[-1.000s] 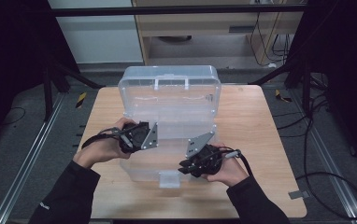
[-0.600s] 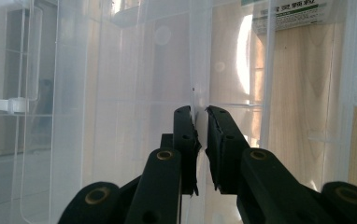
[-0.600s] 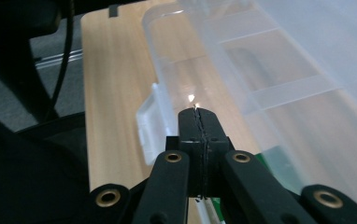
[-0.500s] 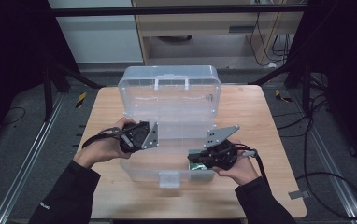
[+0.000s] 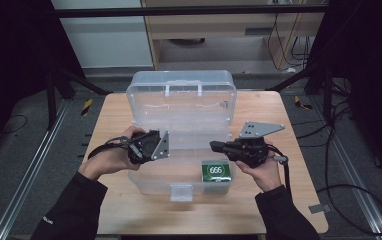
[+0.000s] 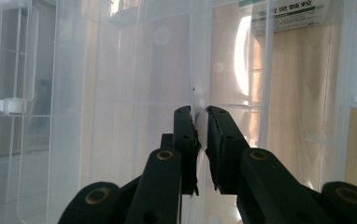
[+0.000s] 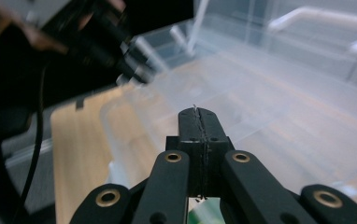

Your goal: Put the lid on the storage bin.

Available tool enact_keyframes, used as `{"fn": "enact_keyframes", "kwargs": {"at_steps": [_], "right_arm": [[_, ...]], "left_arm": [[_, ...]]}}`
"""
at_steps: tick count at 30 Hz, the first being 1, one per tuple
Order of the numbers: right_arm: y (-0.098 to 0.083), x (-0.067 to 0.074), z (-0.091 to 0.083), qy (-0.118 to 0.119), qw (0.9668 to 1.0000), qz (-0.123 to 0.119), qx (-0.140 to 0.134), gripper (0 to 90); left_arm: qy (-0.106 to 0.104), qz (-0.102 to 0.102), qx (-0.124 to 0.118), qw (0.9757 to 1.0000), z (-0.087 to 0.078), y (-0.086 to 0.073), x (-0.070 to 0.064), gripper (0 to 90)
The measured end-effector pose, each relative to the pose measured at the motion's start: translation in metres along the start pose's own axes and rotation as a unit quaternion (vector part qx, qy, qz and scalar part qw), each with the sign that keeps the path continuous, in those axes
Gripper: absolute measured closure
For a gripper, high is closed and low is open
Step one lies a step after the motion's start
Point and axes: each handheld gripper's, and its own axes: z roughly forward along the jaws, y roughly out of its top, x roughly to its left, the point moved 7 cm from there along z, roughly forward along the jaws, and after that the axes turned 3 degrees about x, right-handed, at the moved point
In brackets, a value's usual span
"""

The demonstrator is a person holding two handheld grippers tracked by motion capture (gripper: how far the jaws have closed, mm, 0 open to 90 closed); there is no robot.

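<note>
High view has a clear plastic storage box (image 5: 181,130) sitting open in the middle of a wooden table (image 5: 279,115), lid tipped up at the far side with its white handle on top; inside the near right corner of the box lies a small green packet (image 5: 216,171) with 666 printed on it. Left gripper (image 5: 155,146) is at the box's left wall; the left gripper view shows its two black jaws pinched on that thin clear wall (image 6: 200,93), one pad on each side, so it's clamped on the box edge, not loose. Right gripper (image 5: 216,145) hangs over the right part of the box, just above and behind the green packet, pointing toward the left hand; its jaws have just been closing, and the right gripper view shows them pressed flat together with nothing between. Same view also catches the other gripper (image 7: 102,42), blurry, up in the top left; the packet itself isn't touched by either gripper.
</note>
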Motion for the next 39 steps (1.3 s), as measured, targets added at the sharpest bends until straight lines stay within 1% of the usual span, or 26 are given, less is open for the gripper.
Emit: {"fn": "enact_keyframes", "kwargs": {"at_steps": [1,2,7,9,12,14,18,25,30,31,33,39], "right_arm": [[0.001,-0.002,-0.001,-0.003,1.0,0.005,-0.002,90.0],[0.002,-0.006,-0.002,-0.013,0.9998,0.007,-0.009,90.0],[0.008,-0.021,-0.005,-0.038,0.9988,0.019,-0.022,90.0],[0.01,-0.028,-0.007,-0.058,0.9977,0.023,-0.027,89.8],[0.013,-0.04,-0.009,-0.076,0.9956,0.037,-0.039,90.0],[0.014,-0.048,-0.009,-0.084,0.9945,0.047,-0.042,90.0],[0.013,-0.058,-0.007,-0.091,0.993,0.065,-0.039,90.0],[0.011,-0.07,-0.004,-0.101,0.9911,0.08,-0.032,90.0],[0.009,-0.074,-0.003,-0.106,0.9902,0.087,-0.027,90.0],[0.009,-0.075,-0.003,-0.107,0.9901,0.086,-0.027,90.0],[0.008,-0.076,-0.003,-0.11,0.9897,0.087,-0.025,90.0],[0.008,-0.08,-0.006,-0.112,0.989,0.093,-0.025,90.0]], "left_arm": [[0.0,0.0,0.0,1.0,0.0,0.0,0.0,81.6],[-0.001,0.001,0.0,1.0,0.0,0.0,0.0,81.6],[-0.003,0.001,0.002,1.0,0.0,0.0,-0.001,81.6],[-0.004,0.002,0.0,1.0,0.0,0.0,-0.001,81.6],[-0.005,0.001,-0.003,1.0,0.0,-0.001,-0.002,81.7],[-0.006,0.001,-0.003,1.0,0.0,-0.001,-0.003,81.7],[-0.008,0.0,-0.004,1.0,0.0,-0.001,-0.004,81.7],[-0.013,-0.001,-0.002,0.9999,0.0,-0.001,-0.007,81.7],[-0.014,-0.001,-0.004,0.9999,0.0,-0.001,-0.009,81.6],[-0.015,0.0,0.0,0.9999,-0.001,-0.001,-0.01,81.6],[-0.015,-0.001,-0.003,0.9999,0.0,-0.001,-0.01,81.5],[-0.023,0.003,0.0,0.9997,0.0,-0.001,-0.013,81.4]]}}
